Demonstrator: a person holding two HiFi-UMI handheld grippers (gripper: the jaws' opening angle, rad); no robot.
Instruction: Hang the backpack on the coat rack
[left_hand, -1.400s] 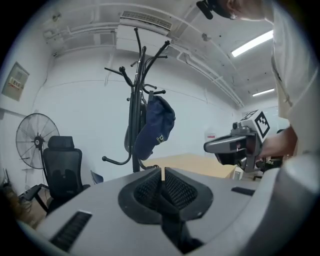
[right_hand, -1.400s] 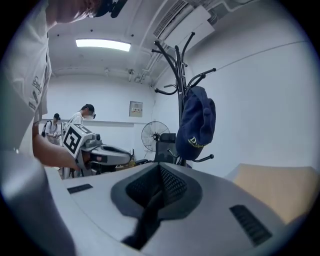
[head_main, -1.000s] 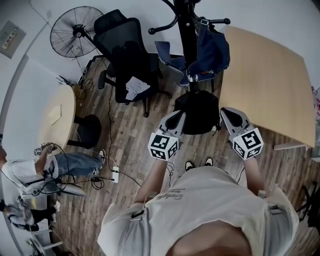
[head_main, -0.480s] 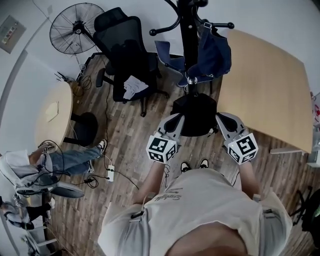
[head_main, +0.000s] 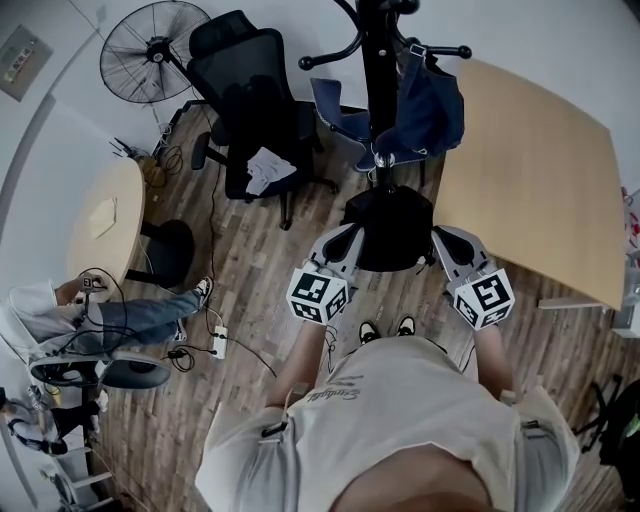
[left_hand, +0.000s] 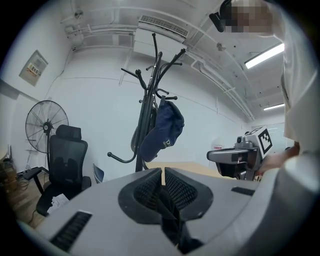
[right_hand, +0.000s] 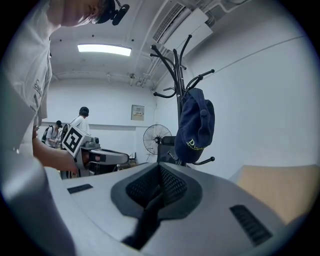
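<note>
Overhead, backpack between left claw and right claw, close up, each clenches its strap.

Rack top cut by head view's upper edge; base hidden behind backpack. Left gripper, right gripper cover backpack's sides. Pinched strap runs under gripper body, rest unseen. Print on navy bag too small. Seated person cut by left edge.

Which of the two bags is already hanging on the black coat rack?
The navy blue fabric bag, hooked on the black metal coat rack. The black backpack is lower, gripped by the left hand-held gripper and right hand-held gripper.
</note>
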